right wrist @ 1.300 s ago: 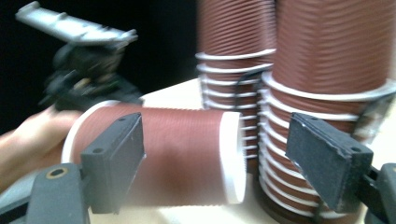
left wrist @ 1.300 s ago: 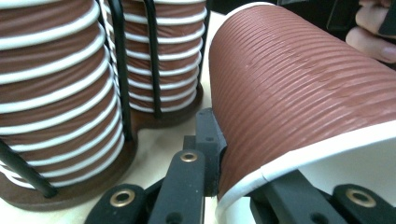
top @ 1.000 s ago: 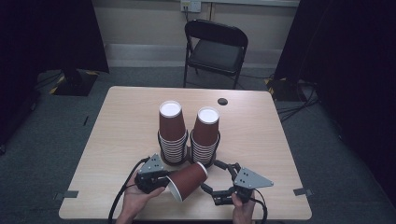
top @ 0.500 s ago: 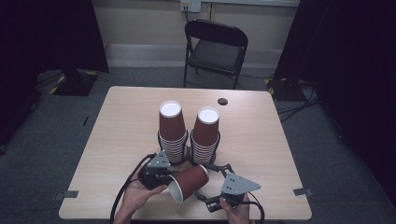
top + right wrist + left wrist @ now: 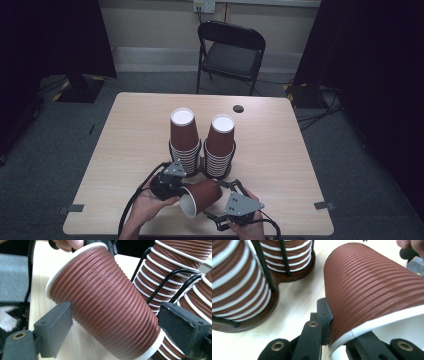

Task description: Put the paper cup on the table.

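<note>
- A ribbed brown paper cup point(image 5: 201, 195) lies tipped on its side in the lower middle of the high view, its white open mouth turned toward the lower left of the frame.
- The left gripper point(image 5: 172, 187), at lower left of centre in the high view, pinches the cup at its rim: in the left gripper view 1 jaw presses the ribbed outside while the other sits inside the white mouth.
- The left hand point(image 5: 150, 205) holds this gripper from below.
- The right gripper point(image 5: 218, 212) sits at the lower middle-right of the high view, held by the right hand point(image 5: 248, 229).
- In the right gripper view its 2 jaws are spread wide, 1 at each side of the cup; the left-side jaw lies right against the ribs, while the right-side jaw stands beside the cup's base, and contact there cannot be told.
- Above the cup in the high view stand 2 stacks of cups point(image 5: 202, 141) side by side in a dark wooden holder point(image 5: 287, 277) with black wire uprights.
- All of this rests on a pale wood table point(image 5: 125, 130).
- A black folding chair point(image 5: 229, 52) stands beyond the table at the top centre.
</note>
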Available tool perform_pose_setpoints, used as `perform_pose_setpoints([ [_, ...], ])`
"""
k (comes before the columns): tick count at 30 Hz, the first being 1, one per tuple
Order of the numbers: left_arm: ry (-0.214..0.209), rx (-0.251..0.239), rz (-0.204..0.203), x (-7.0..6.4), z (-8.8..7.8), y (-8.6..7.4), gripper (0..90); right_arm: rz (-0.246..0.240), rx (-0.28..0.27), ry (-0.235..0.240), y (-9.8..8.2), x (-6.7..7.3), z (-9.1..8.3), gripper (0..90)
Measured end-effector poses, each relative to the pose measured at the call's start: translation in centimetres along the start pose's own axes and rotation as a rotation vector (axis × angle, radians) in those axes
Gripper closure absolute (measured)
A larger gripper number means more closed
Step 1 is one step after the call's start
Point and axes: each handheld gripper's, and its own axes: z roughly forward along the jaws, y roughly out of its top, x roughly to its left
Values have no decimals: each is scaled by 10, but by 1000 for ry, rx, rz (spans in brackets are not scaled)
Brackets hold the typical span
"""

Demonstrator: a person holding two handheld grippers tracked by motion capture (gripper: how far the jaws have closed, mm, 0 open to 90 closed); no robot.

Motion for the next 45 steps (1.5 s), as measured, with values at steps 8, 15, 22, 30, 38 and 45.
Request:
perform_pose_setpoints([
  [8, -18, 18, -6, 2, 2, 0, 859, -43, 36, 14, 0, 6, 7, 79],
  [15, -30, -18, -41, 5, 1, -1, 865, -44, 66, 0, 0, 8, 11, 77],
  [22, -63, -60, -53, 3, 3, 1, 880, -44, 63, -16, 1, 14, 21, 81],
  [30, -74, -62, -75, 4, 6, 2, 880, -29, 71, -49, 2, 17, 29, 80],
  [38, -51, -67, -86, 1, 10, 6, 879, -18, 90, -53, 8, 15, 34, 72],
  [45, -51, -49, -75, -4, 14, 9, 878, -27, 101, -46, 13, 16, 38, 71],
])
